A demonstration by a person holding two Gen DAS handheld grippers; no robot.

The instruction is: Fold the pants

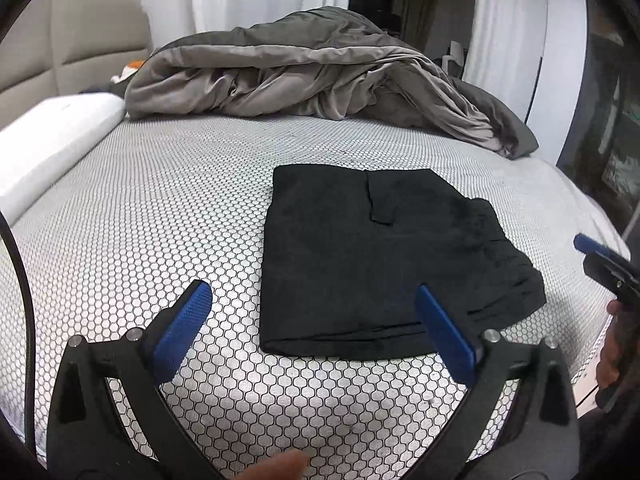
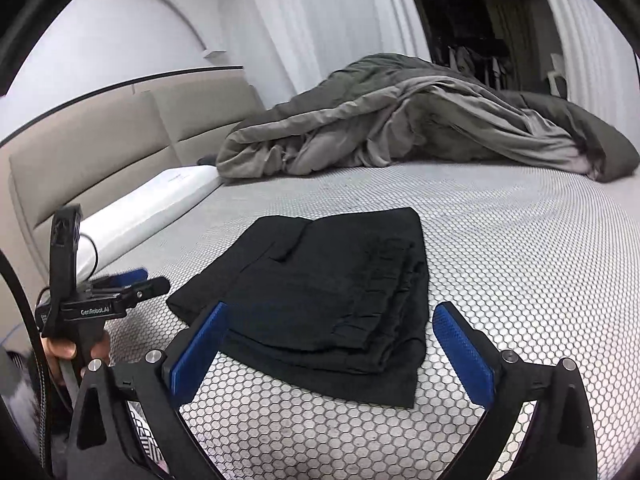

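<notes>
Black pants (image 1: pixel 372 264) lie folded into a flat rectangle on the bed's honeycomb-patterned sheet (image 1: pixel 160 208); in the right wrist view the pants (image 2: pixel 320 296) show stacked layers with the waistband side at the right. My left gripper (image 1: pixel 314 294) hovers above the near edge of the pants, open, its blue pads wide apart and touching nothing. My right gripper (image 2: pixel 332 312) stands open above the near edge too, with nothing between its pads. The left gripper also shows at the left in the right wrist view (image 2: pixel 132 280), and the right gripper at the right edge in the left wrist view (image 1: pixel 600 256).
A crumpled grey duvet (image 1: pixel 320 80) lies heaped at the far side of the bed. A white pillow (image 1: pixel 52 144) rests along the beige headboard (image 1: pixel 72 48). White curtains (image 2: pixel 320 20) hang behind. A hand (image 1: pixel 610 356) holds the right gripper's handle by the bed's right edge.
</notes>
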